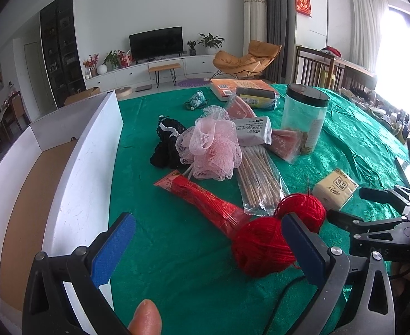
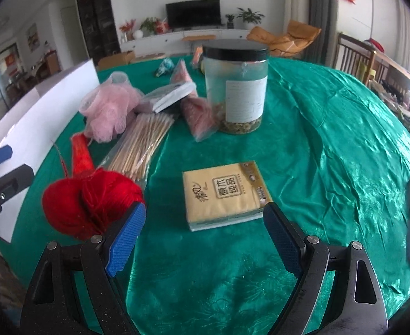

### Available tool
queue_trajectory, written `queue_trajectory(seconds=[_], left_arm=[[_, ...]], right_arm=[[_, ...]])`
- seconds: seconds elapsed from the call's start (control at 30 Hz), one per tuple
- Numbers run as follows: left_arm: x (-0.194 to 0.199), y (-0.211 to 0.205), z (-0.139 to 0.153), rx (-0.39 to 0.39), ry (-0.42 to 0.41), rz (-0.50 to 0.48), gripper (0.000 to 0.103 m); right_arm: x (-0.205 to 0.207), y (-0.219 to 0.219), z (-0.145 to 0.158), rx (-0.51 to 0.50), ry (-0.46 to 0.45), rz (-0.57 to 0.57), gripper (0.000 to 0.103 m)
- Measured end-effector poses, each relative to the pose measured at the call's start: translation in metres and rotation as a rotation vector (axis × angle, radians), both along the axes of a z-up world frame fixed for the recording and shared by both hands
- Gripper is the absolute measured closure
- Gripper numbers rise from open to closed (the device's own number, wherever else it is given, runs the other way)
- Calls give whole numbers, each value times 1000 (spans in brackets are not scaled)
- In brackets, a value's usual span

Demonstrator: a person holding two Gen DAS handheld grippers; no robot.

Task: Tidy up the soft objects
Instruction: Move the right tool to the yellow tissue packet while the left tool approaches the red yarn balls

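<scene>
Two grippers: left gripper (image 1: pixel 209 233) and right gripper (image 2: pixel 205 223), jaws spread, empty
Box: white cardboard box (image 1: pixel 90 150), far left
Yarn: red yarn balls (image 1: pixel 263 240) (glossy, wound) on cloth, touching left gripper's right finger
Loofah: pink mesh loofah (image 1: pixel 210 150), mid-table
Surface: green satin tablecloth (image 2: pixel 330 128), living room behind

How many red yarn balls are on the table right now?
2. One yarn ball lies by the left tongs; the other touches it behind, toward the tissue pack. More may be hidden.
</scene>
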State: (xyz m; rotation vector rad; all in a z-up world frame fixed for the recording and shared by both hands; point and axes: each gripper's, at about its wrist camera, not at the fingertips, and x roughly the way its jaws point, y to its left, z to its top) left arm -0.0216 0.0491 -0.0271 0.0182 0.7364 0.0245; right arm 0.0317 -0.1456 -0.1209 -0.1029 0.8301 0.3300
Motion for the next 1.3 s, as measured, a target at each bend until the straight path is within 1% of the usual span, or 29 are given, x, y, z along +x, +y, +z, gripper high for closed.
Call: queue_trajectory(seconds=[0.1, 0.13, 0.17, 0.23, 0.27, 0.3, 0.33, 0.37, 0.4, 0.47, 0.57, 0.67, 0.83, 0.93, 1.0, 1.07, 1.17, 1.3], left_arm=[[0, -1, 0, 3, 4, 0, 0], [0, -2, 1, 5, 4, -2, 0], [0, -3, 2, 8, 5, -4, 0], [-1, -5, 3, 14, 4, -11, 0], [-1, -6, 3, 17, 3, -15, 0], [-1, -7, 4, 20, 2, -18, 0], [-2, -8, 4, 23, 1, -20, 0], [-2, -8, 3, 24, 3, -20, 0], [-1, -9, 3, 22, 7, -20, 0], [0, -10, 0, 15, 22, -23, 0], [-1, -15, -2, 16, 31, -41, 0], [-2, -18, -1, 21, 27, -51, 0], [-2, -14, -2, 3, 32, -43, 0], [-1, -9, -1, -18, 39, -33, 0], [0, -5, -1, -36, 44, -24, 0], [0, -1, 0, -50, 43, -16, 0], [0, 2, 1, -53, 37, -8, 0], [-1, 5, 0, -60, 40, -4, 0]], right_arm=[[13, 0, -18, -38, 108, -15, 15], [19, -4, -24, -38, 143, -40, 15], [25, -12, -27, -29, 158, -79, 15], [33, -32, -23, 5, 123, -187, 15], [37, -44, -23, 9, 100, -260, 15], [40, -57, -23, 13, 89, -335, 15], [41, -70, -24, 35, 96, -395, 15], [39, -82, -25, 83, 104, -433, 15], [35, -90, -22, 130, 92, -451, 15], [27, -95, -17, 168, 70, -465, 15], [18, -92, -8, 204, 47, -429, 15], [17, -81, -4, 207, 26, -387, 15], [19, -74, -3, 212, 23, -374, 15], [19, -77, -3, 239, 21, -371, 15], [20, -80, -2, 269, 12, -339, 15], [17, -74, 2, 308, -2, -266, 15], [7, -50, 11, 321, -31, -95, 15], [-7, -1, 14, 218, -53, 140, 15]])
